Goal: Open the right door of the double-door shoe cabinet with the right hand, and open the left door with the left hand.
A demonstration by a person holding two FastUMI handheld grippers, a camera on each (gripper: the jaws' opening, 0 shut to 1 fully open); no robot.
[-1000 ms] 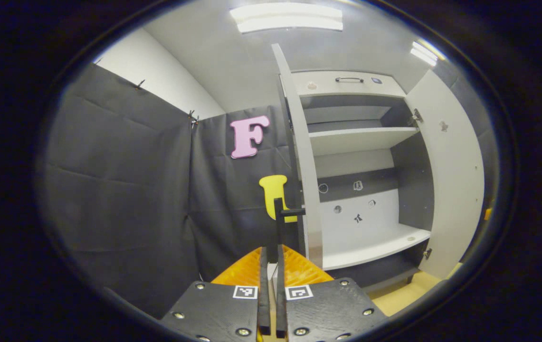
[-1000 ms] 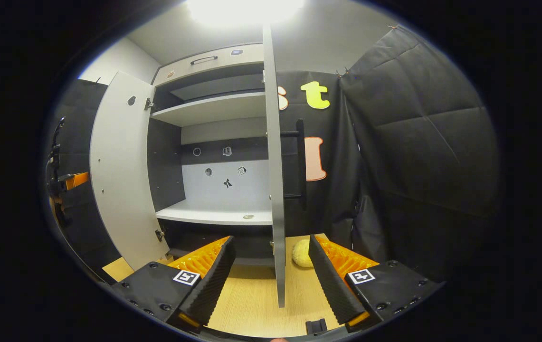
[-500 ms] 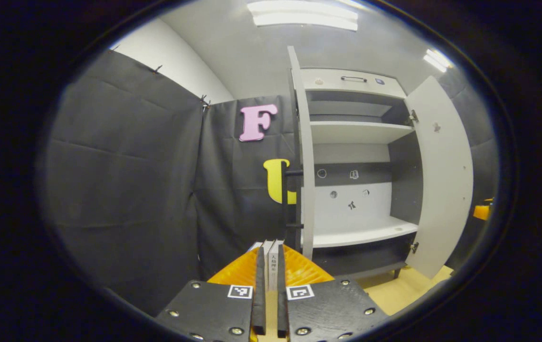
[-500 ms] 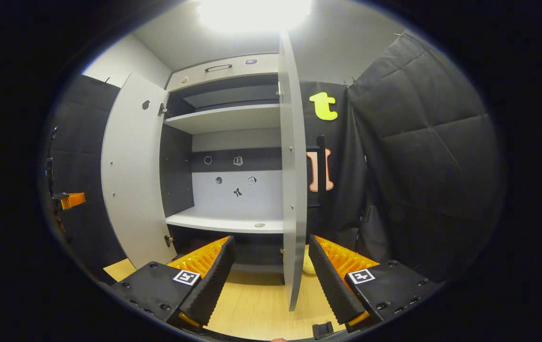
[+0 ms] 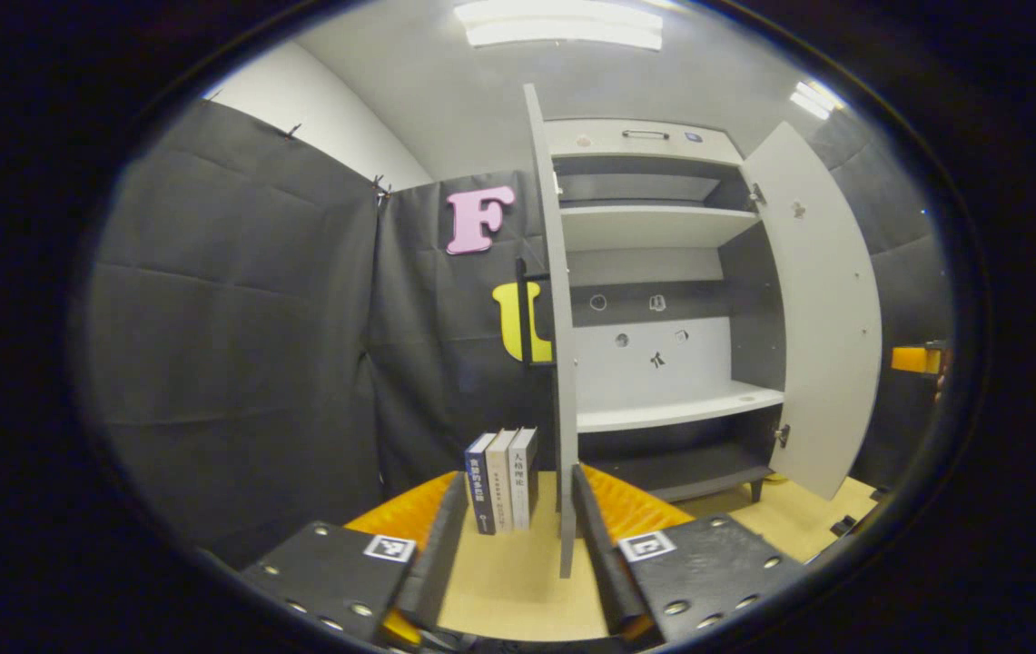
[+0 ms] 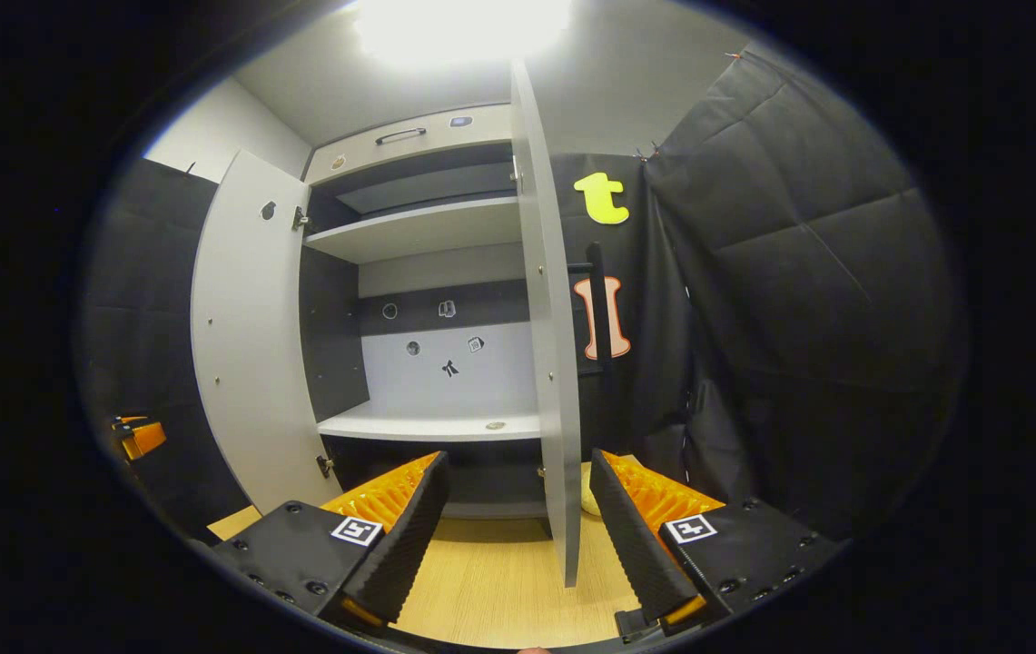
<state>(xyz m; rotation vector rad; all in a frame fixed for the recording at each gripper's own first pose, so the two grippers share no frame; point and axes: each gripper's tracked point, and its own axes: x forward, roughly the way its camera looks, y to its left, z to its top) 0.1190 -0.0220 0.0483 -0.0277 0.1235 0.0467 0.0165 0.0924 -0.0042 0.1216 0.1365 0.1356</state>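
Our left gripper's (image 5: pixel 508 545) fingers, pressed together half a second ago, now stand spread with nothing between them but the bottom corner of the left door (image 5: pixel 557 345), seen edge-on and touched by neither finger. Our right gripper's (image 6: pixel 518 527) fingers are spread as they were, astride the lower edge of the right door (image 6: pixel 547 345), again without contact. The left handle (image 5: pixel 524 313) has been released, so we judge both doors opened and the task all but done; what remains is drawing the grippers back.

Moving outward, the shoe cabinet (image 5: pixel 663 363) stands open between the two swung doors, its shelves bare. Three books (image 5: pixel 501 480) stand upright on the wooden floor (image 5: pixel 518 590) just left of the left door. A small yellow object (image 6: pixel 587 500) lies beside the foot of the right door, partly hidden.

Each door's thin edge points straight back at its gripper, so we pull back along the fingers' own line; sideways room is tight beside the books and the black cloth walls (image 5: pixel 236 318).
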